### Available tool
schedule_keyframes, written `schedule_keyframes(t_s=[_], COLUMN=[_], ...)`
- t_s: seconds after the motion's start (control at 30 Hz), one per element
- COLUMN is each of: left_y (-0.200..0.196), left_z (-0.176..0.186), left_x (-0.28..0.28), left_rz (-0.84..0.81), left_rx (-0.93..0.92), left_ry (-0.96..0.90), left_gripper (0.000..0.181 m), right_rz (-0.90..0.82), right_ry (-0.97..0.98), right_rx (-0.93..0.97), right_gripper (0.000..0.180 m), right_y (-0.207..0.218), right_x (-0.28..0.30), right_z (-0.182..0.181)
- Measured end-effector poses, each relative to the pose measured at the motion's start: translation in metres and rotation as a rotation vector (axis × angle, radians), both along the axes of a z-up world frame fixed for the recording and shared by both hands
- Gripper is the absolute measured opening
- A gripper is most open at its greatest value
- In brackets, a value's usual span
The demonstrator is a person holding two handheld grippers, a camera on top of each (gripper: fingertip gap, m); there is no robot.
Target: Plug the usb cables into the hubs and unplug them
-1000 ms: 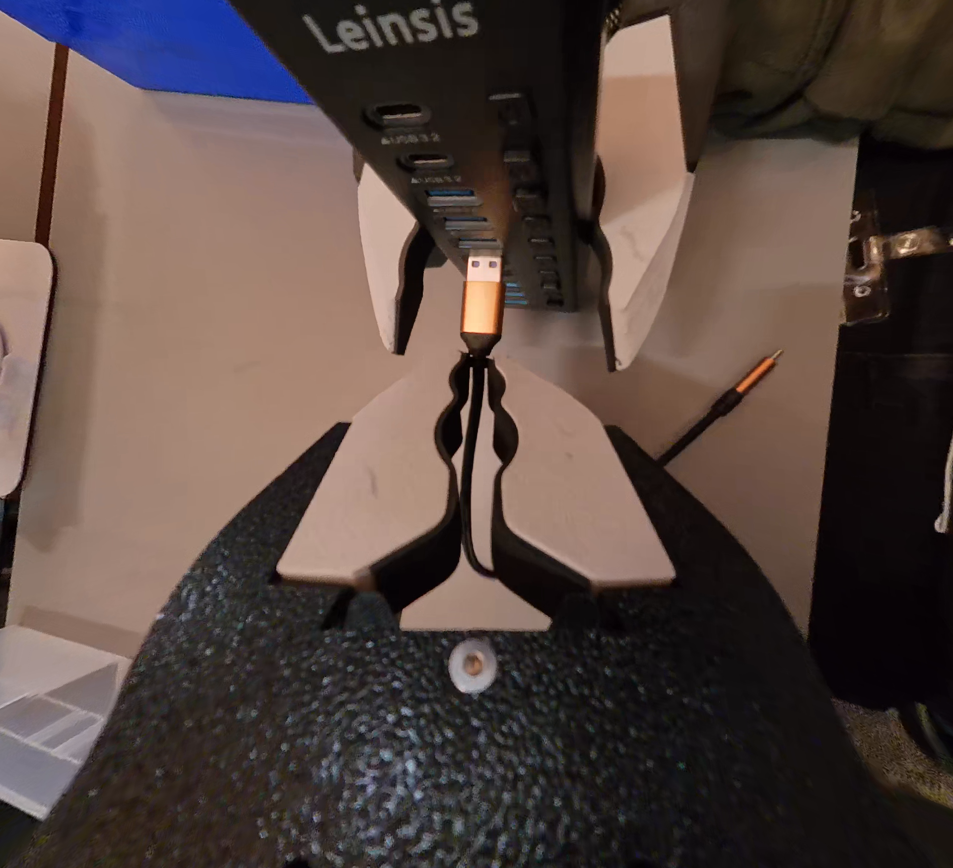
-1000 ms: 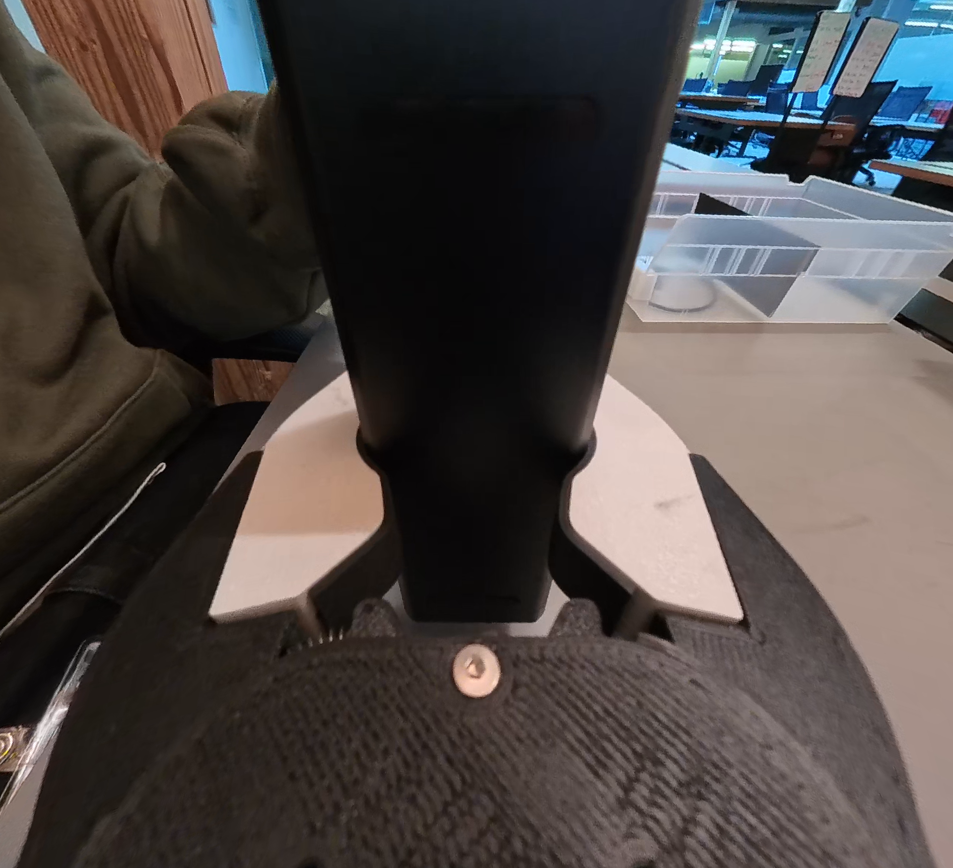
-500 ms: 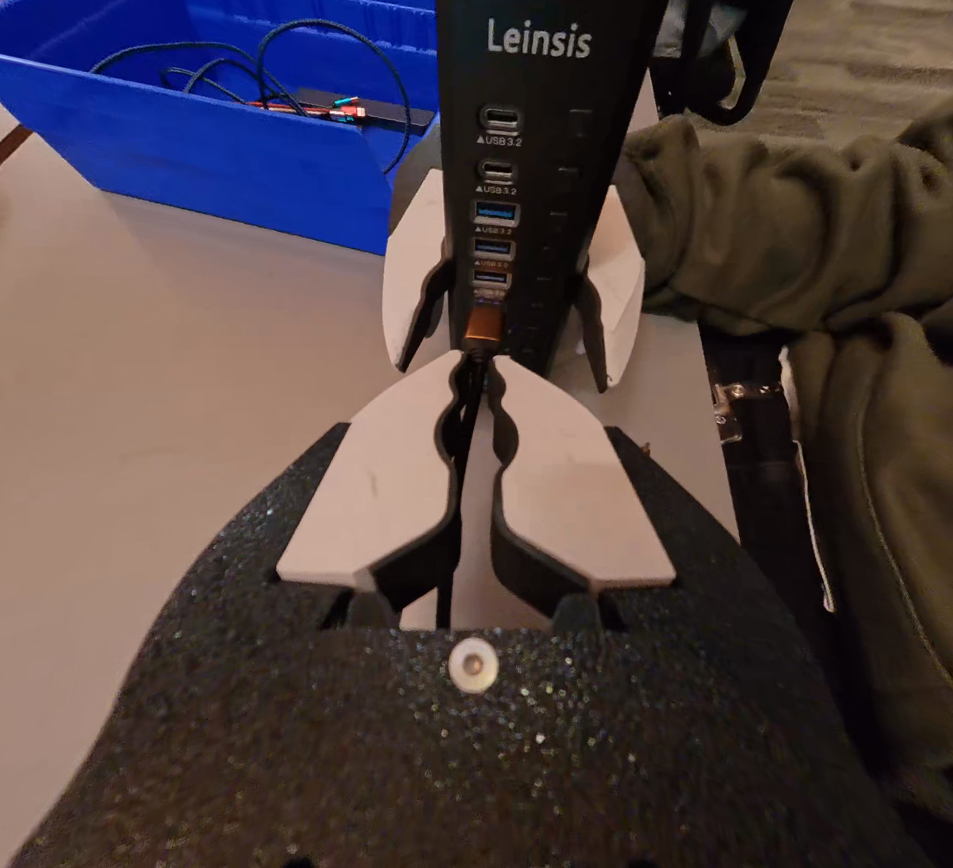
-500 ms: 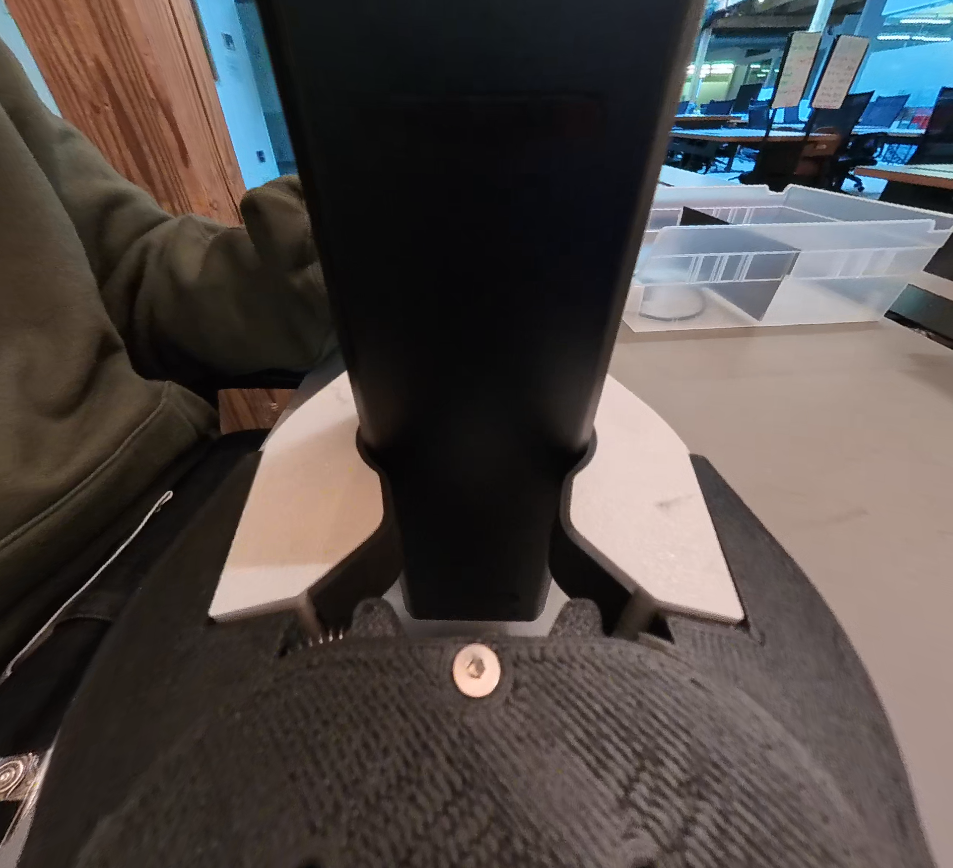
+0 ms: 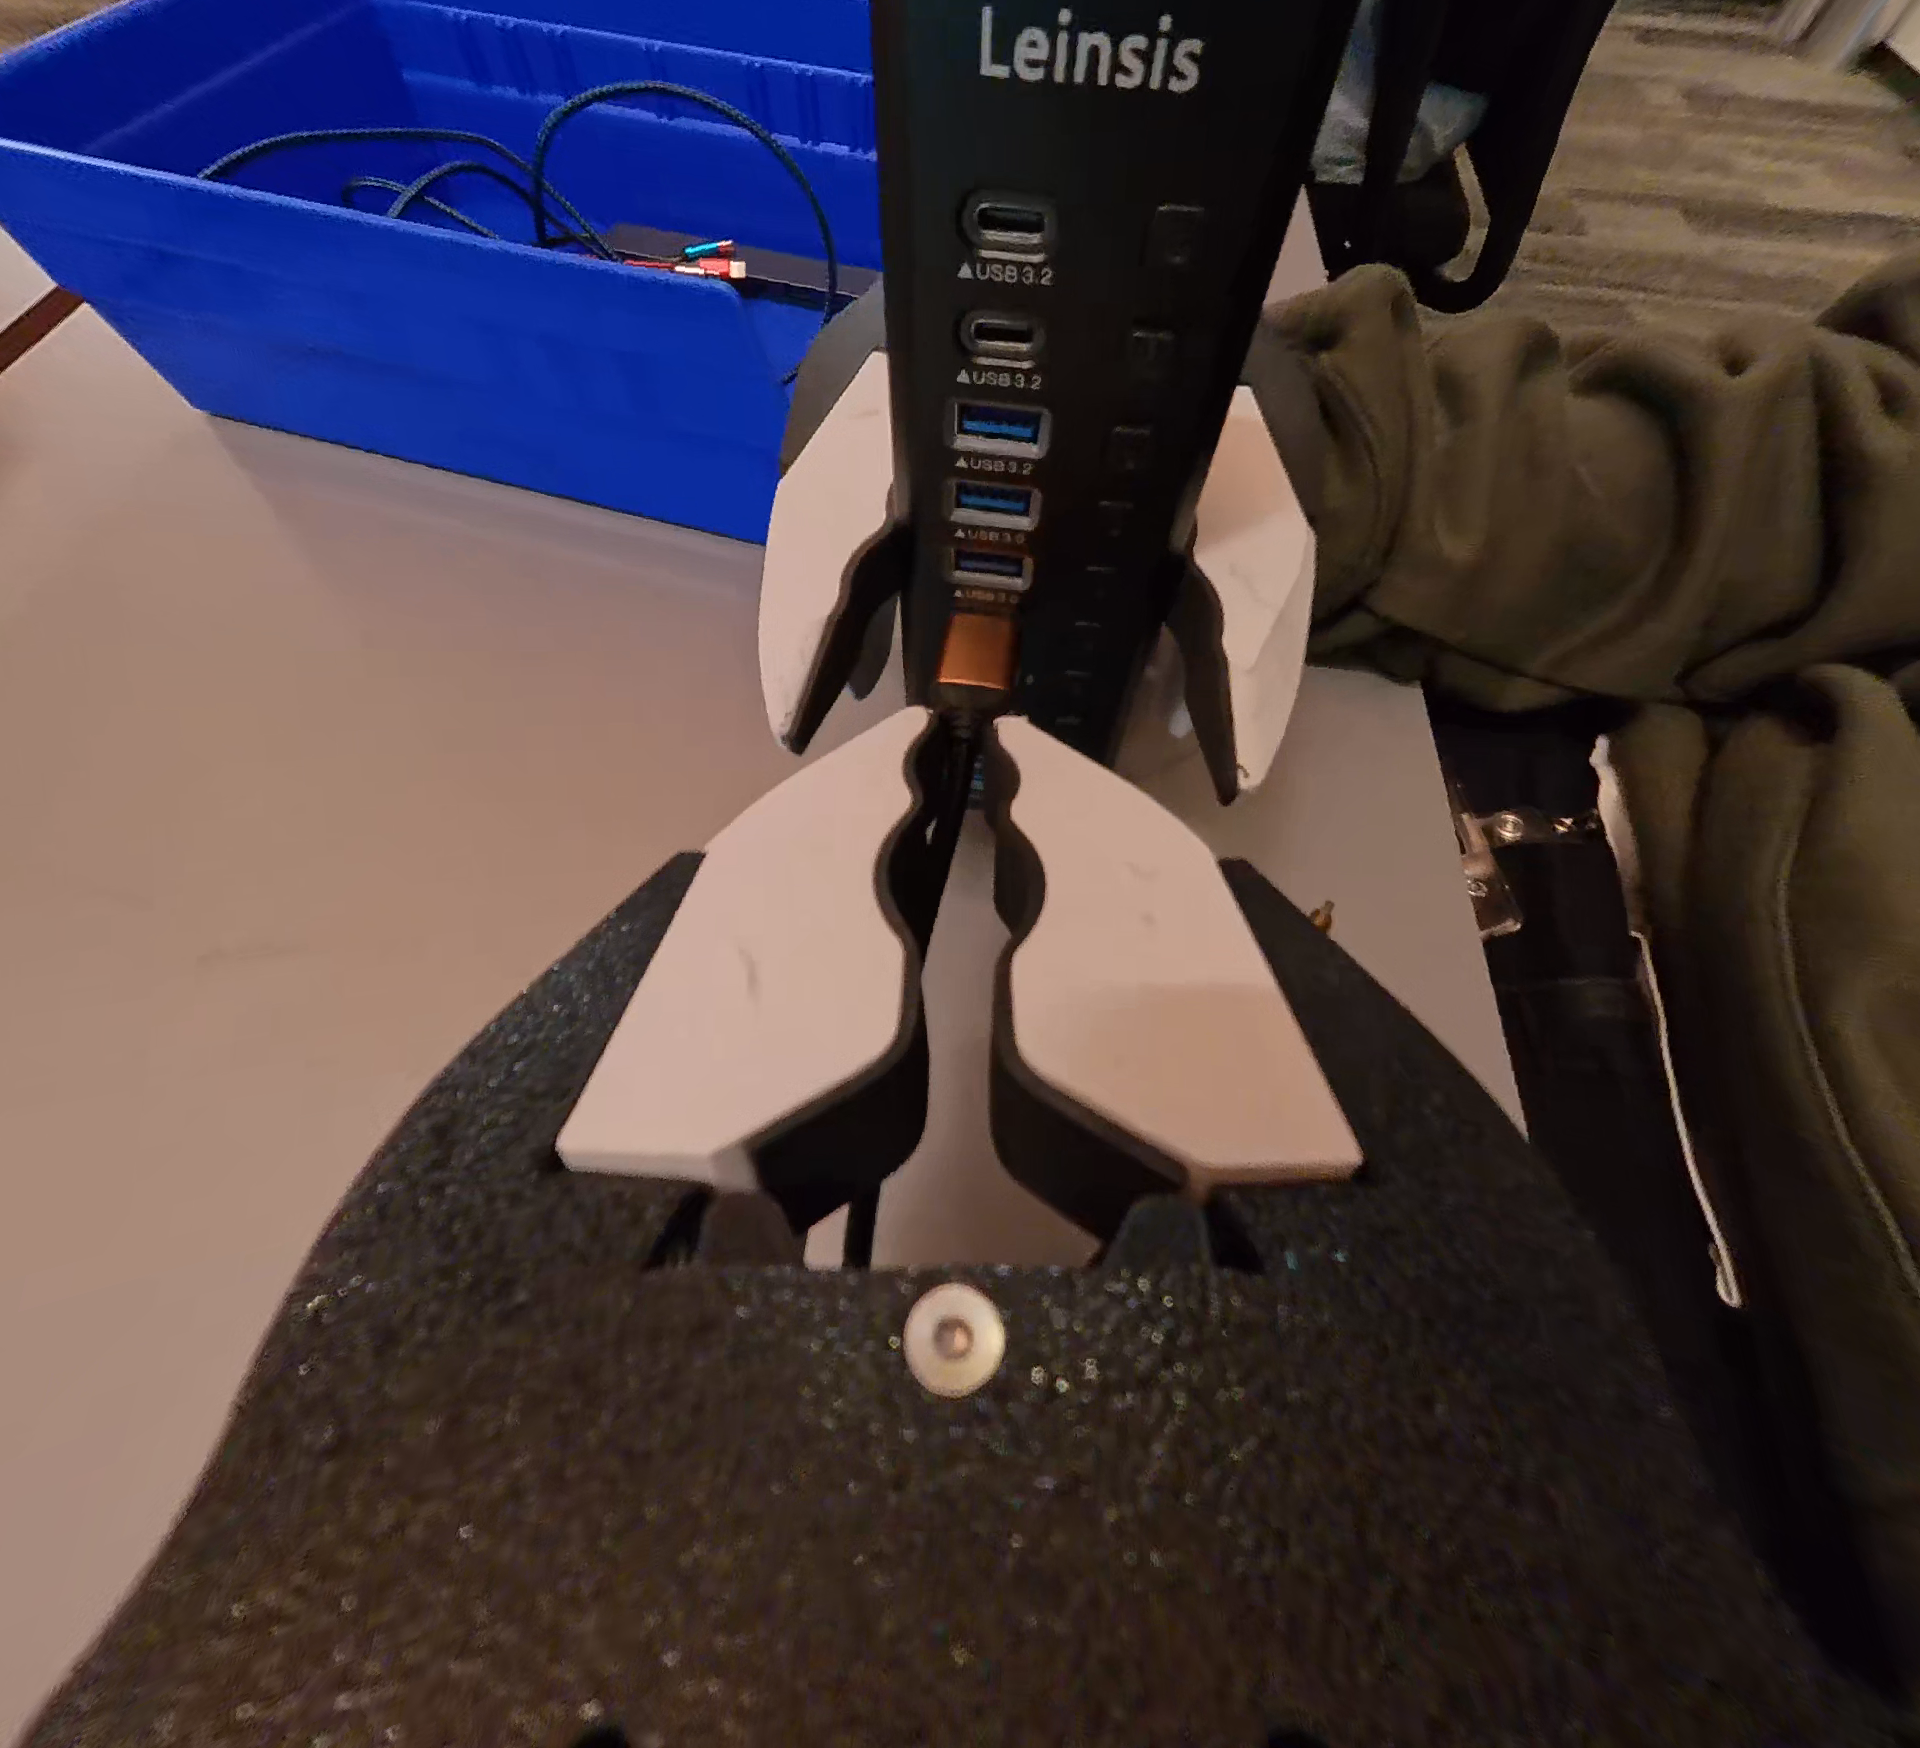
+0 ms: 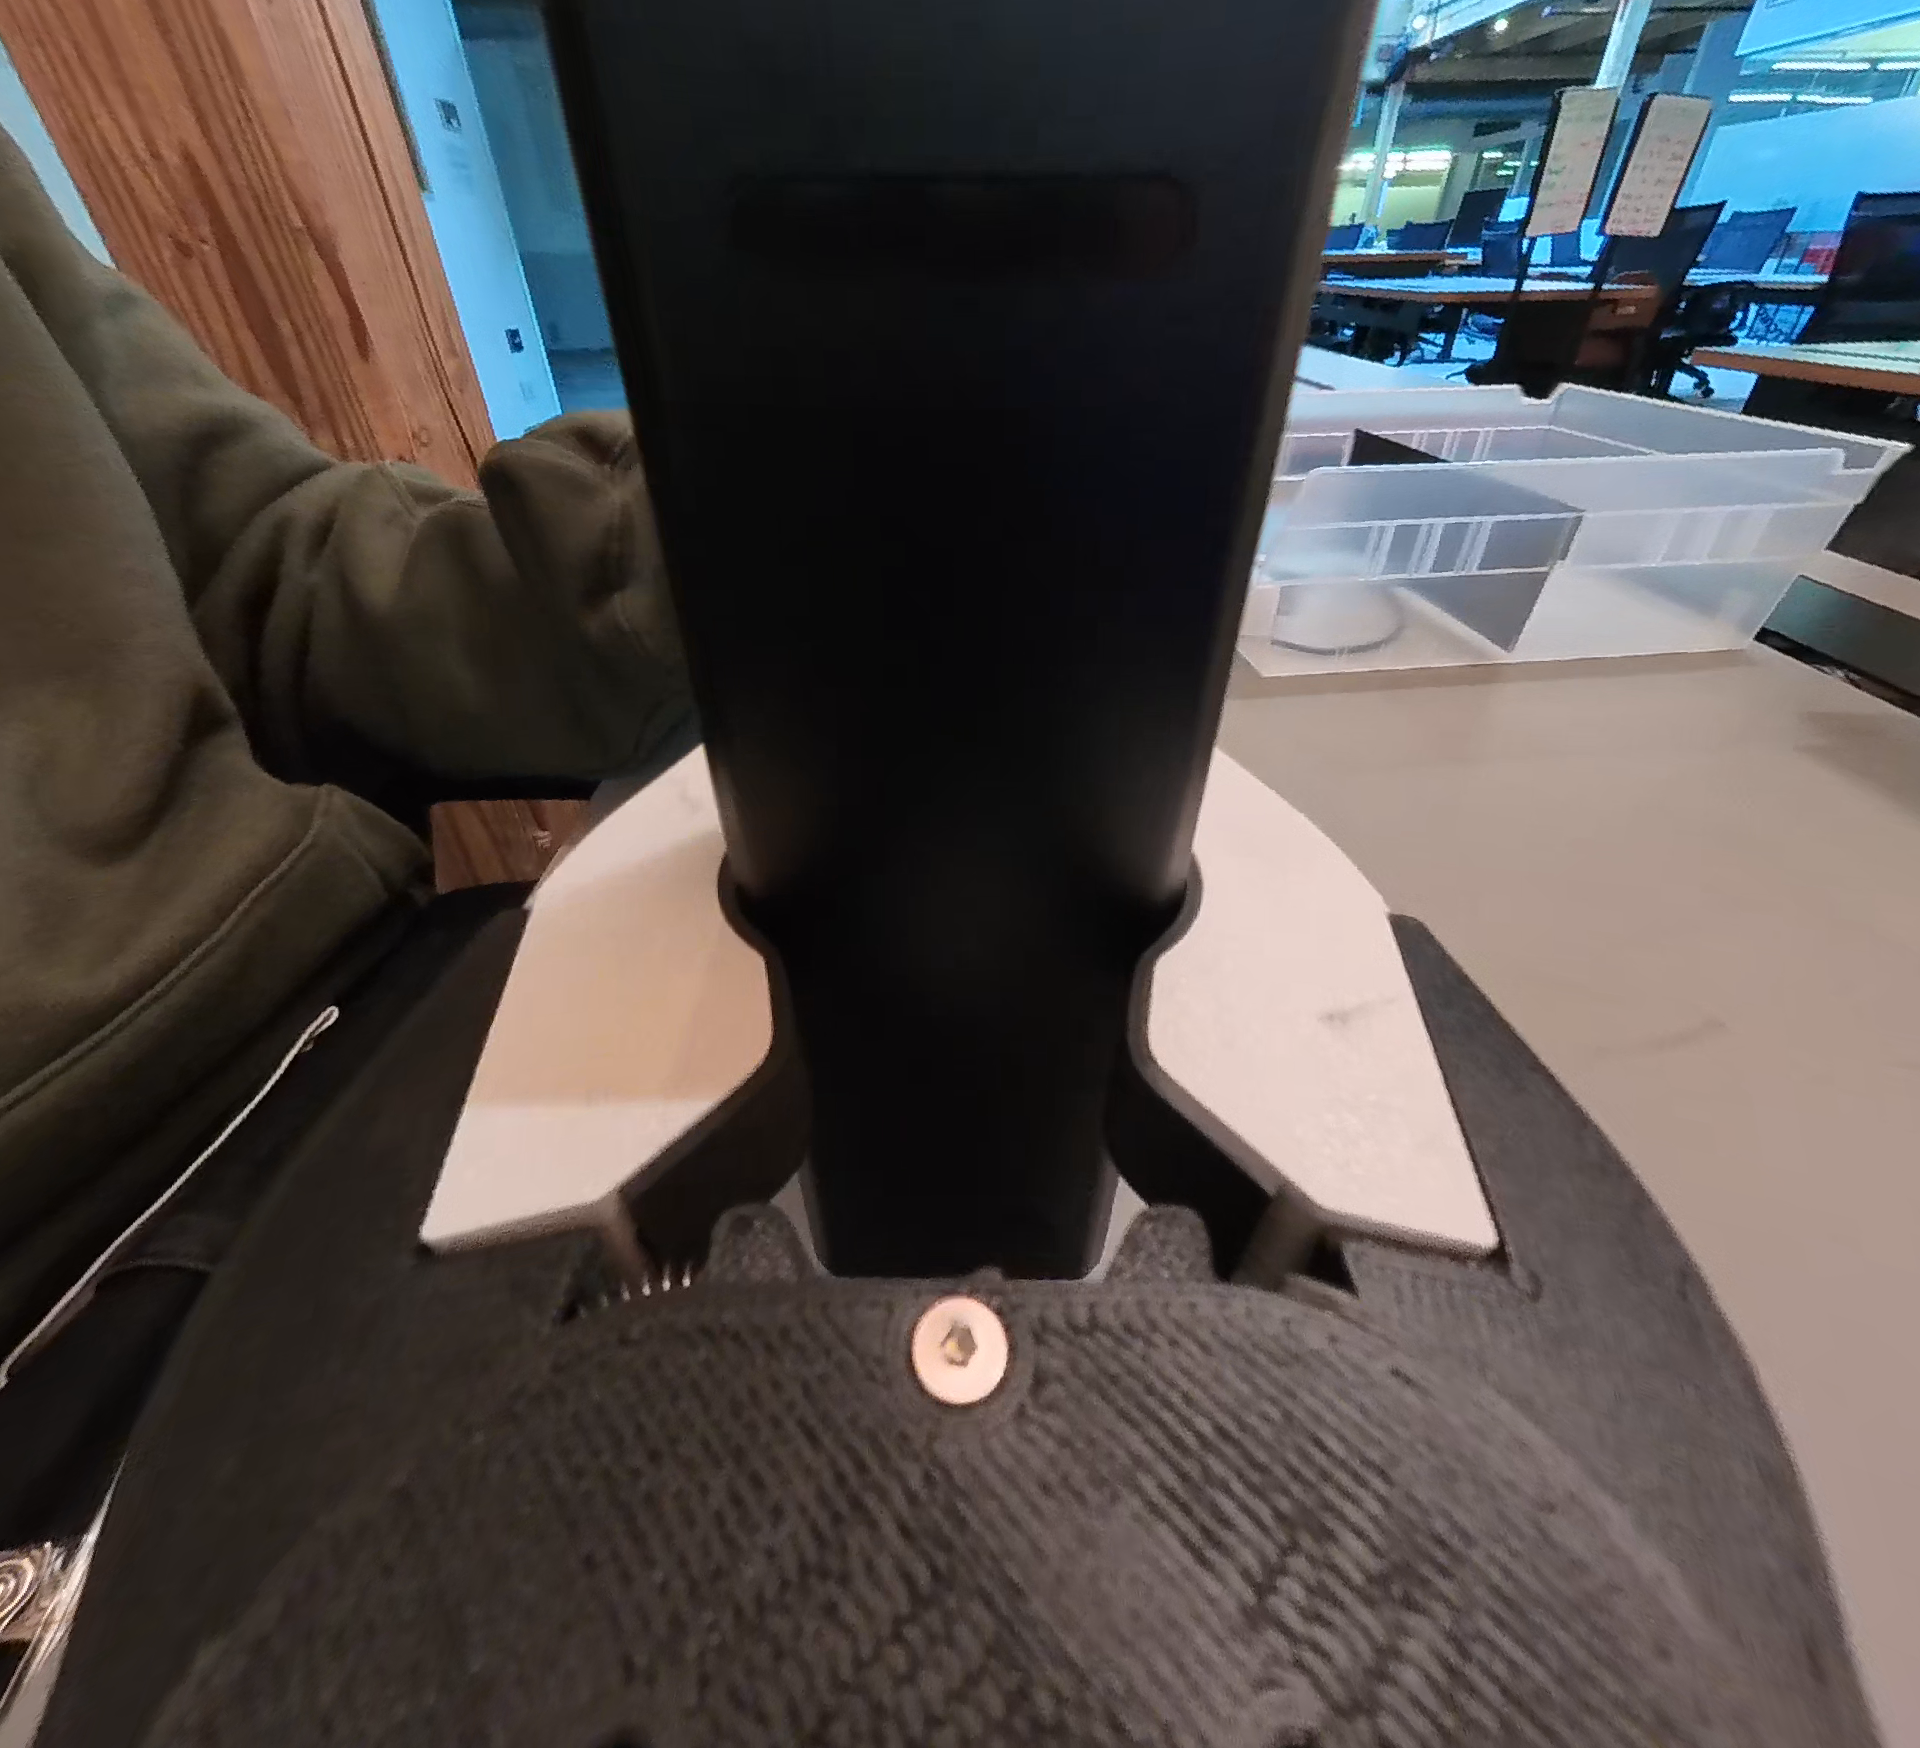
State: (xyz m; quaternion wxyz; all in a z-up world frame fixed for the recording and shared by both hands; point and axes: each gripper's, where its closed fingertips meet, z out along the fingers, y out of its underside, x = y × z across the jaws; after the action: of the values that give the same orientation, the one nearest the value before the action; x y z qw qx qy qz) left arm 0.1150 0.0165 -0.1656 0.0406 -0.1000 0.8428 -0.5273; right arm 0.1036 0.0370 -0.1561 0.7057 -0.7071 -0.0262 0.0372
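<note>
— Left wrist view: what's the left gripper [image 5: 961, 732] doing?
— Pinching the black cable [image 5: 940, 851] just behind its orange plug [image 5: 975, 649], seated in the hub [image 5: 1081, 296] straight ahead.
— Why upright?
— The right gripper [image 6: 961, 888] clamps the hub's base, probably bracing it; a blue bin [image 5: 416, 327] sits far left.

Wood-panelled wall [image 6: 239, 171], desks [image 6: 1558, 285] behind, grey carpet [image 5: 1714, 140].

The black hub [image 5: 1101, 296] stands upright (ports in a column), the copper-shelled USB plug [image 5: 975, 651] seated in it.
</note>
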Motion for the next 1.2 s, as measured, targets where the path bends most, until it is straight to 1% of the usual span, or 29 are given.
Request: schedule_keyframes(t_s=[0.27, 0.37, 0.43, 0.47, 0.5, 0.57, 0.63, 0.7, 0.73, 0.8, 0.87, 0.93, 0.97, 1.0, 1.03, 1.07, 1.13, 1.17, 1.2], left_y=[-0.004, 0.005, 0.015, 0.022, 0.031, 0.060, 0.110, 0.172, 0.200, 0.255, 0.307, 0.345, 0.357, 0.366, 0.375, 0.381, 0.378, 0.375, 0.374], left_z=[0.003, 0.006, 0.016, 0.024, 0.034, 0.054, 0.065, 0.065, 0.059, 0.039, 0.022, 0.012, 0.005, -0.003, -0.012, -0.022, -0.042, -0.051, -0.058], left_x=[-0.004, 0.005, 0.012, 0.015, 0.019, 0.032, 0.050, 0.066, 0.072, 0.084, 0.099, 0.116, 0.122, 0.127, 0.133, 0.137, 0.139, 0.140, 0.140], left_rz=[-0.029, 0.046, 0.104, 0.137, 0.184, 0.315, 0.516, 0.715, 0.779, 0.870, 0.954, 1.046, 1.067, 1.084, 1.108, 1.121, 1.085, 1.076, 1.071], left_rx=[-0.047, -0.003, 0.001, -0.014, -0.033, -0.042, 0.018, 0.116, 0.172, 0.321, 0.470, 0.511, 0.517, 0.517, 0.525, 0.533, 0.527, 0.530, 0.540], left_ry=[0.012, -0.011, -0.053, -0.073, -0.094, -0.141, -0.187, -0.189, -0.158, -0.030, 0.095, 0.224, 0.313, 0.394, 0.464, 0.535, 0.678, 0.734, 0.773], left_gripper=[0.007, 0.028, 0.037, 0.039, 0.039, 0.039, 0.037, 0.035, 0.035, 0.036, 0.037, 0.038, 0.038, 0.038, 0.039, 0.039, 0.039, 0.039, 0.039], right_rz=[-0.001, -0.014, -0.035, -0.042, -0.051, -0.051, -0.055, -0.051, -0.053, -0.041, -0.036, -0.030, -0.027, -0.024, -0.023, -0.023, -0.019, -0.017, -0.014], right_ry=[-0.015, -0.013, 0.004, 0.013, 0.020, 0.023, 0.020, 0.020, 0.021, 0.020, 0.021, 0.024, 0.025, 0.025, 0.025, 0.025, 0.024, 0.025, 0.028], right_rx=[0.046, 0.050, 0.056, 0.060, 0.062, 0.061, 0.056, 0.053, 0.054, 0.056, 0.052, 0.044, 0.039, 0.035, 0.032, 0.030, 0.033, 0.037, 0.040], right_gripper=[0.072, 0.072, 0.072, 0.076, 0.072, 0.072, 0.072, 0.072, 0.072, 0.076, 0.076, 0.076, 0.076, 0.072, 0.076, 0.076, 0.076, 0.072, 0.072], right_y=[-0.005, -0.006, -0.006, -0.007, -0.007, -0.007, -0.006, -0.006, -0.006, -0.006, -0.006, -0.005, -0.005, -0.004, -0.004, -0.004, -0.004, -0.004, -0.005], right_x=[-0.002, 0.000, 0.004, 0.006, 0.008, 0.008, 0.008, 0.008, 0.008, 0.007, 0.006, 0.006, 0.006, 0.005, 0.005, 0.005, 0.004, 0.004, 0.004], right_z=[0.005, 0.006, 0.007, 0.007, 0.007, 0.007, 0.007, 0.006, 0.006, 0.007, 0.006, 0.005, 0.005, 0.004, 0.004, 0.004, 0.004, 0.004, 0.005])
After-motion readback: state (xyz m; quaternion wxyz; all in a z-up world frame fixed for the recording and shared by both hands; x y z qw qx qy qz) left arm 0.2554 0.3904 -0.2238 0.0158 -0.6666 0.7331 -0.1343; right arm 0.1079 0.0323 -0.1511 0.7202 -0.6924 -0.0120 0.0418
